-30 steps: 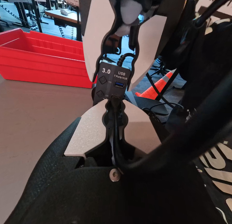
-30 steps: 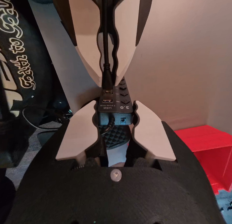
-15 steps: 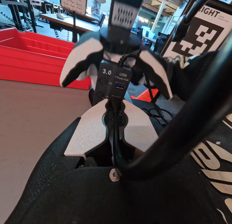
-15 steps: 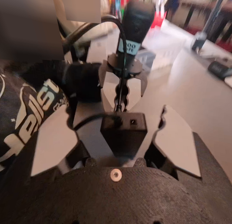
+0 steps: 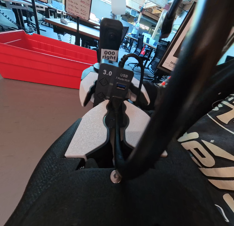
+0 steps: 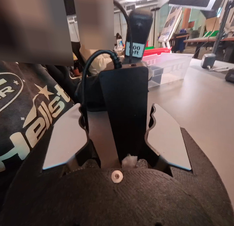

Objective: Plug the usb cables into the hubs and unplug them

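Black plastic USB hub point(image 5: 114, 83) sits upright between the right gripper point(image 6: 117, 130) jaws, which stand apart; left gripper point(image 5: 115, 113) jaws clamp the thin black cable plug point(image 5: 116, 103), probably to steady the connection.

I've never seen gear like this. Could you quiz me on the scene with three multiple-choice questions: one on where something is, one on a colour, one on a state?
1. In the left wrist view, where is the red bin?
A. On the table, left of the hub
B. Hanging from the cable
C. On top of the hub

2. What colour is the inside of the hub's free port?
A. Yellow
B. Blue
C. Green

3. What is the left hand-held gripper doing?
A. Wide open, holding nothing
B. Shut on the bin's rim
C. Shut on the USB cable at the hub

Answers: 1 A, the bin stands on the brown tabletop to the hub's left. 2 B, the open port shows blue. 3 C, its white fingers pinch the cable right where it enters the hub.
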`<state>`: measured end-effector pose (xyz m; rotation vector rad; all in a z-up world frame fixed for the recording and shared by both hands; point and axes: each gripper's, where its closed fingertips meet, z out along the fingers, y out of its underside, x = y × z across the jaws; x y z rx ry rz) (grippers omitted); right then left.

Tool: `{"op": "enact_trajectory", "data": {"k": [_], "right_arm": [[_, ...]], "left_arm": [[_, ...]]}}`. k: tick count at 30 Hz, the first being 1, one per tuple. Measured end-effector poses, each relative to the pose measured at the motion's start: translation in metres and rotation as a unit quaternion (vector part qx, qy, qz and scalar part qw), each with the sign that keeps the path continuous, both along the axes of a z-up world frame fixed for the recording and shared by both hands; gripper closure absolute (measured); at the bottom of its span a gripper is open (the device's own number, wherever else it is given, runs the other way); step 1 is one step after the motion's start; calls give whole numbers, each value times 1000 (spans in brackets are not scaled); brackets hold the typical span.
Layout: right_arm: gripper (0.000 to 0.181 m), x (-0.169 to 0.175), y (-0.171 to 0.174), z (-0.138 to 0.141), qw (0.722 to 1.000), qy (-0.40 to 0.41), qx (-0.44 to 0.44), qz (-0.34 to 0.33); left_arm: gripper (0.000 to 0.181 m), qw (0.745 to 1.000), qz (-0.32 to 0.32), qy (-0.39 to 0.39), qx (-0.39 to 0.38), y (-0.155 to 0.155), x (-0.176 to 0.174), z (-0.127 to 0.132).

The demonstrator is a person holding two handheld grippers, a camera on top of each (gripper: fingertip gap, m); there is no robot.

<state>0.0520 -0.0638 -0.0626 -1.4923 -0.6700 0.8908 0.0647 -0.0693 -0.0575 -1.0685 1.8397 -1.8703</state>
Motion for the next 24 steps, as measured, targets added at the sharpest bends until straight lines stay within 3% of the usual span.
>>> {"op": "enact_trajectory", "data": {"k": [6, 7, 9, 11, 14, 17, 19, 24], "right_arm": [[72, 41, -16, 37, 993, 78, 68, -50], [78, 47, -18, 40, 992, 79, 73, -64], [94, 53, -14, 19, 994, 11, 36, -101], [92, 47, -9, -21, 987, -118, -14, -110], [87, 27, -2, -39, 980, -177, -25, -84], [91, 15, 16, -25, 985, -154, 33, -75], [121, 3, 16, -20, 991, -128, 46, -19], [123, -4, 27, 13, 993, -99, 64, -31]], "left_arm": [[166, 1000, -5, 2, -4, 1, -1, 0], [166, 1000, -5, 2, -3, 0, 0, 0], [165, 1000, -5, 2, -2, 0, 0, 0], [166, 1000, -5, 2, -2, 0, 0, 0], [166, 1000, -4, 1, -3, 0, 0, 0], [165, 1000, -4, 0, -1, 1, 0, 0], [164, 1000, -2, -3, 5, 1, -1, 0], [162, 997, 18, -81, 5, 13, -9, 30]]}}
